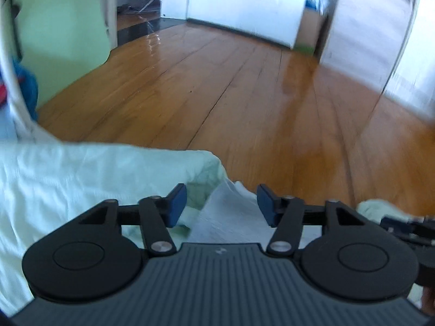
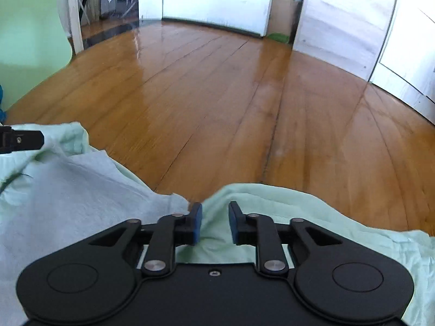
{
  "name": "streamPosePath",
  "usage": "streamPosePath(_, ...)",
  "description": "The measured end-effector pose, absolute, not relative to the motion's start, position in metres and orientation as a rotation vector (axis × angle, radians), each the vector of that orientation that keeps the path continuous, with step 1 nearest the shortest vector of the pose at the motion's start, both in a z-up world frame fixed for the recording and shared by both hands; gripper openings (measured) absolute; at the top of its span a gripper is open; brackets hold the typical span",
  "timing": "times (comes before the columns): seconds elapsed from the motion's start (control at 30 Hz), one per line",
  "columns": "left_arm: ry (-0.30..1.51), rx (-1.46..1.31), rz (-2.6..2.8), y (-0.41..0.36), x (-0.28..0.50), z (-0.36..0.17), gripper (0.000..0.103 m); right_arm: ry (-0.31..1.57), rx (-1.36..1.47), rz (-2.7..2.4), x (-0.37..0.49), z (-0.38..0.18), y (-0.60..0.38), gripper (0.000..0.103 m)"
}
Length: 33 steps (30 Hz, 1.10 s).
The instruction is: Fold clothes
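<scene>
Floor: wooden plank floor [image 2: 217, 95], glossy, fills the upper half of both views; boards run away from the cameras toward white walls and a doorway.
Garment: pale mint-green cloth [image 1: 81, 179], crumpled, spread low in the foreground under both grippers. Long axis runs roughly side to side across both wrist views; far edge faces the open floor. Which end is collar or hem, cannot tell. A paler, blue-white layer [image 2: 81, 190] lies between the green folds.
Left gripper [image 1: 221, 205]: jaws wide apart, blue pads [image 1: 178, 203] clear of each other; pale layer and a green fold sit in the gap below. Nothing pinched.
Right gripper [image 2: 214, 222]: jaws parted by a narrow gap, green cloth lying between and beneath them; pads not pressed on it.
Cross view: the tip of the left gripper shows at the left edge of the right wrist view, touching or just above a green fold; cannot tell which.
Blur: left wrist view smeared at right side.
</scene>
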<state>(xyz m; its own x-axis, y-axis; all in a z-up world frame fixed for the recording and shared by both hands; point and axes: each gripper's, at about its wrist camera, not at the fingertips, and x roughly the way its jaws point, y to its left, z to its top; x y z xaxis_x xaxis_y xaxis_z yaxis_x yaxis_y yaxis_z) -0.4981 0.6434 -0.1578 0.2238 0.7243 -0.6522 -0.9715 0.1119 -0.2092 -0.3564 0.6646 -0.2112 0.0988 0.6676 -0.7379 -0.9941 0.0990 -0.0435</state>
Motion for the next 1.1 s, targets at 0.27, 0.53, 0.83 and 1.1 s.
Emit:
streamPosePath(0.27,0.543,-0.688,1.376,0.561,-0.493,-0.161,0.059,0.869,-0.451,1.531,-0.341,-0.182,0.566,0.030)
streamPosePath(0.53,0.699,-0.654,1.315,0.483,-0.478,-0.142,0.080,0.877,-0.490,1.569,-0.351,-0.166,0.491,0.036)
streamPosePath(0.83,0.681,-0.775,1.380,0.464,-0.516,-0.162,0.080,0.951,-0.476,1.571,-0.352,-0.184,0.442,0.043)
streamPosePath(1.1,0.499,-0.860,1.554,0.443,-0.617,-0.163,0.080,0.973,-0.549,1.675,-0.381,-0.197,0.419,0.045)
